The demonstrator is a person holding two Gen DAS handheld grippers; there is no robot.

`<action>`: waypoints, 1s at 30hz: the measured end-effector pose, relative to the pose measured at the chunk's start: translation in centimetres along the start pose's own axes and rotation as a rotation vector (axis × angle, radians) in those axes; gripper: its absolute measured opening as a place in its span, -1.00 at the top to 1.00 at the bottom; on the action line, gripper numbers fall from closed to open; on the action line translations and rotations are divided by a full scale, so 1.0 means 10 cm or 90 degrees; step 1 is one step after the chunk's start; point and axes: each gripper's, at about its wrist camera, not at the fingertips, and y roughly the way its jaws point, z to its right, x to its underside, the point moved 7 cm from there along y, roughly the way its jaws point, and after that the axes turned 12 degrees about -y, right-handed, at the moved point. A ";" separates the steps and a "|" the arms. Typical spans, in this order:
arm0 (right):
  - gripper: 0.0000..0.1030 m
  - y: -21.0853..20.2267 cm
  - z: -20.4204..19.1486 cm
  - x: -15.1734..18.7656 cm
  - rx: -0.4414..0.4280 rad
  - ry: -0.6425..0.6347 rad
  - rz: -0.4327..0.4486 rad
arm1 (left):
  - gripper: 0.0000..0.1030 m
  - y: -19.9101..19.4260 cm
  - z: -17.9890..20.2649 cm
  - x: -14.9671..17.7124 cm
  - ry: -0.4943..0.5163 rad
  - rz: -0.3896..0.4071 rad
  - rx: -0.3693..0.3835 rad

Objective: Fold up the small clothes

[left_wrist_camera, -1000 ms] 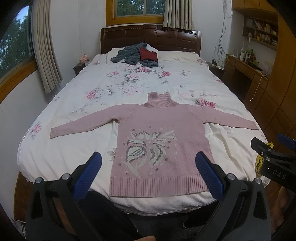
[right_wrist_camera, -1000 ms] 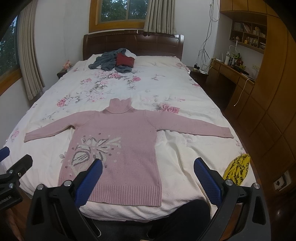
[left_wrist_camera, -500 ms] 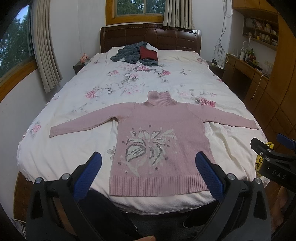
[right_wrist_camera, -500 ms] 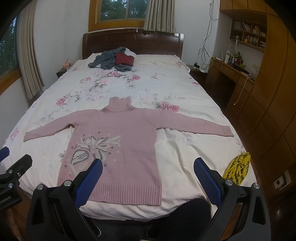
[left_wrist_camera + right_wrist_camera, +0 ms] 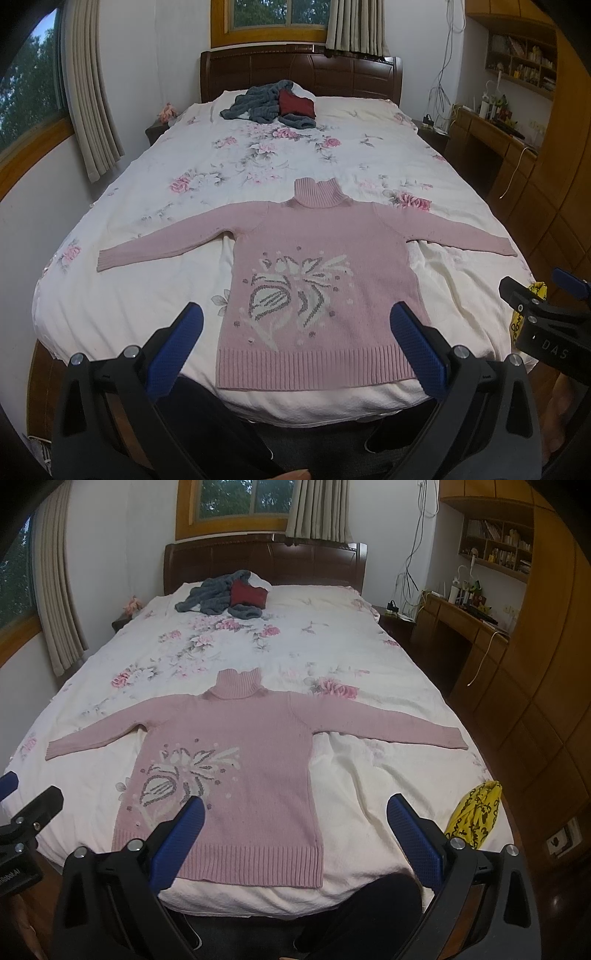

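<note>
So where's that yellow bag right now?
The yellow bag shows in the right wrist view at the bed's near right corner, right of the pink sweater; whether it touches the bed or floor isn't clear.

Your left gripper (image 5: 295, 345) is held level with its jaws spread wide, the blue pads (image 5: 173, 349) far apart and gripping nothing. Your right gripper (image 5: 295, 827) matches it: jaws wide, empty, pointing forward at about the same height. The two sit side by side, each showing at the edge of the other's view. Your dark-clothed legs (image 5: 373, 904) show below, and what may be a fingertip (image 5: 293, 474) at the bottom edge.
</note>
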 end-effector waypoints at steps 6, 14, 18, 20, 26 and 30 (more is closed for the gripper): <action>-0.93 0.12 -0.02 0.07 0.002 0.001 -0.009 | -0.95 0.05 -0.01 0.02 -0.001 -0.007 0.000; -0.93 0.20 -0.03 0.04 0.004 -0.001 -0.022 | -0.95 0.15 -0.02 0.00 -0.002 -0.019 -0.002; -0.93 0.31 0.01 0.03 0.016 -0.004 -0.021 | -0.95 0.25 -0.03 0.00 -0.009 -0.033 0.005; -0.93 0.40 0.10 -0.02 0.000 -0.007 0.021 | -0.95 0.38 -0.04 0.01 -0.031 -0.061 0.037; -0.93 1.15 0.78 -0.06 -0.051 0.049 -0.001 | -0.95 0.99 -0.22 0.05 -0.137 -0.132 0.126; -0.93 1.72 1.57 0.02 -0.002 0.114 -0.036 | -0.95 1.22 -0.22 -0.04 -0.102 -0.082 0.114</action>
